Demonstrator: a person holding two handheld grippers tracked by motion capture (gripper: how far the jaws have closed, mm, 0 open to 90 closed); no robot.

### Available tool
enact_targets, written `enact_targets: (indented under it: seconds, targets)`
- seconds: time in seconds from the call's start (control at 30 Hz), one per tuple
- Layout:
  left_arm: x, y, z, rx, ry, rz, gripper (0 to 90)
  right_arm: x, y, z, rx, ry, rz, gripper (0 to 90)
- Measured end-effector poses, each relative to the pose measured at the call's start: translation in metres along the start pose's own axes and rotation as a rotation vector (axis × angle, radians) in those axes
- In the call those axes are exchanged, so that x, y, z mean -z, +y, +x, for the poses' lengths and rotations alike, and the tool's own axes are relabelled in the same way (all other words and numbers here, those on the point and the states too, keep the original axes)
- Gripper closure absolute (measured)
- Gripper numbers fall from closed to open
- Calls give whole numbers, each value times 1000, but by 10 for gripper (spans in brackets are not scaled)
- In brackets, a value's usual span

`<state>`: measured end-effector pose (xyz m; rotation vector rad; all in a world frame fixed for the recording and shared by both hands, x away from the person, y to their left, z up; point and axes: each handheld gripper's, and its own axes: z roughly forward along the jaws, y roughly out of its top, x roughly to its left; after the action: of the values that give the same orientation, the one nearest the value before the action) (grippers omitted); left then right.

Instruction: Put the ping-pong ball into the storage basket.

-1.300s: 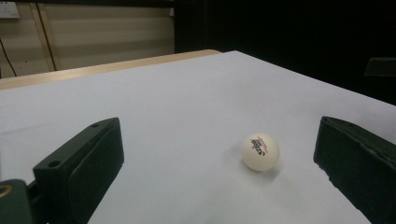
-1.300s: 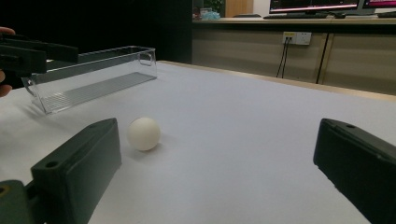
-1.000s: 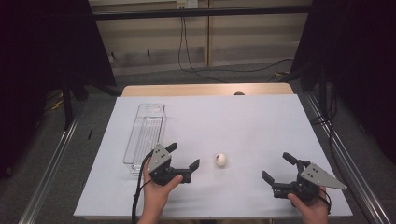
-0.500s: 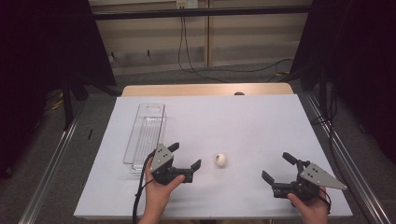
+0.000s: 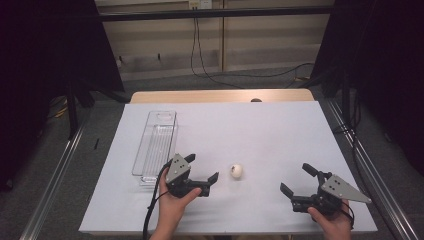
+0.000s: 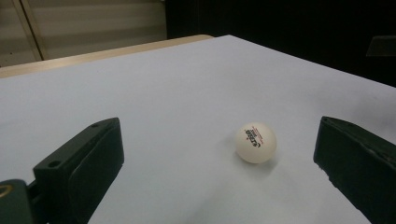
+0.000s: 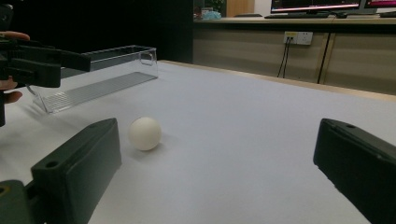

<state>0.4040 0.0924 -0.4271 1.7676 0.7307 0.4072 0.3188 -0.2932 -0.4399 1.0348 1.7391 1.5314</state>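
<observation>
Left gripper, jaws spread and empty, has edged closer to the small white plastic ball. Right gripper hasn't moved, also spread w/ nothing held; looks like the grab's about to start.

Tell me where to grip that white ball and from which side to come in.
Grip the white ball across its middle, one jaw on each side: it is round, so only a hold at its widest part is likely to keep it from slipping. Come in with the left gripper, which is nearest; its jaws stand open toward the ball, which lies free on the table, apart from the clear tray.
</observation>
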Motion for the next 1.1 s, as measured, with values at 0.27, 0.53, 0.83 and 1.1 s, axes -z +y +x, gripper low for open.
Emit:
enact_targets:
  seconds: [0.27,0.53,0.83,1.1]
  targets:
    - [-5,-1,-1,9,-15,20,17,0,0,0,2,1,1,4]
    - [-9,-1,-2,11,-33,47,17,0,0,0,-2,2,3,5]
    - [-15,1,-5,10,-37,71,16,-1,0,0,-1,-1,-3,5]
    - [-20,3,-7,8,-43,85,18,-1,0,0,-1,3,4,5]
